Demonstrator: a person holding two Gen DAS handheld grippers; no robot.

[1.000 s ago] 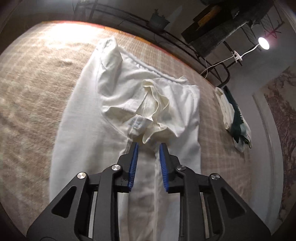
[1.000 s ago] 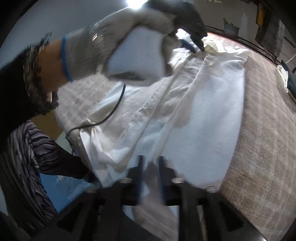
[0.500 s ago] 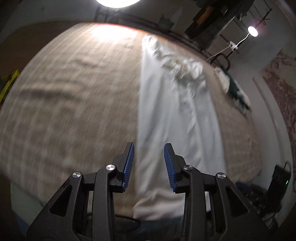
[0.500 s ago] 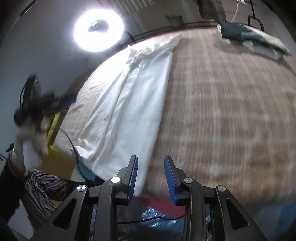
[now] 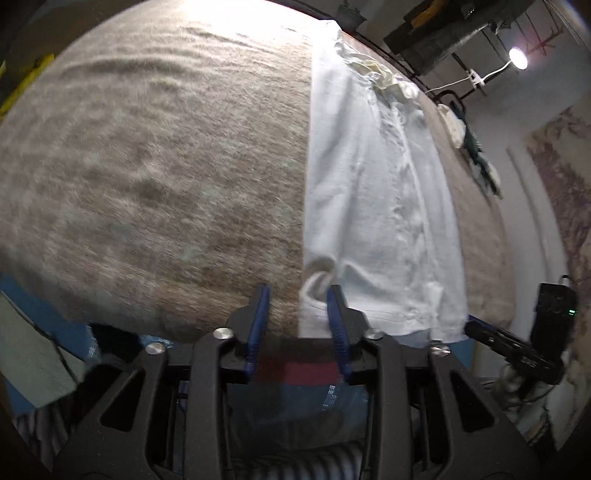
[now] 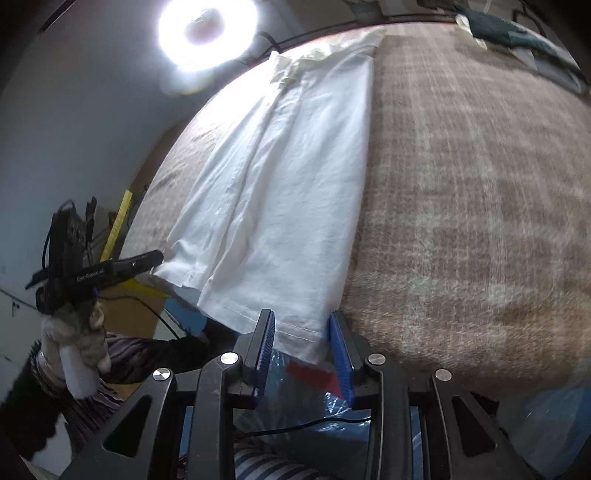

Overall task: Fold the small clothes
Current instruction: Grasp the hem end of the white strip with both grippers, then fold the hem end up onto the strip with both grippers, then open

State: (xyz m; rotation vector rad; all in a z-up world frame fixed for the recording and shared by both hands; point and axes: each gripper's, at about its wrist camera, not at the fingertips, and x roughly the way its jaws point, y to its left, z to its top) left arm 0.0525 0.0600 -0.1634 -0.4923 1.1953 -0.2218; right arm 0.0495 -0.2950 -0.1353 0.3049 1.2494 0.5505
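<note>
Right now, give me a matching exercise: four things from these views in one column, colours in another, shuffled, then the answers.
Things:
1. folded garment
2. bed cover
3. gripper pads
4. clothes pile at the far edge

Colours:
A. blue
B. dark green and white
C. white
D. tan check

Pairs: 1-C, 2-D, 3-A, 4-B

Shirt (image 5: 376,192) flat on blanket (image 5: 155,155), hem at near edge; clothes pile (image 5: 476,155) far right of it.
</note>
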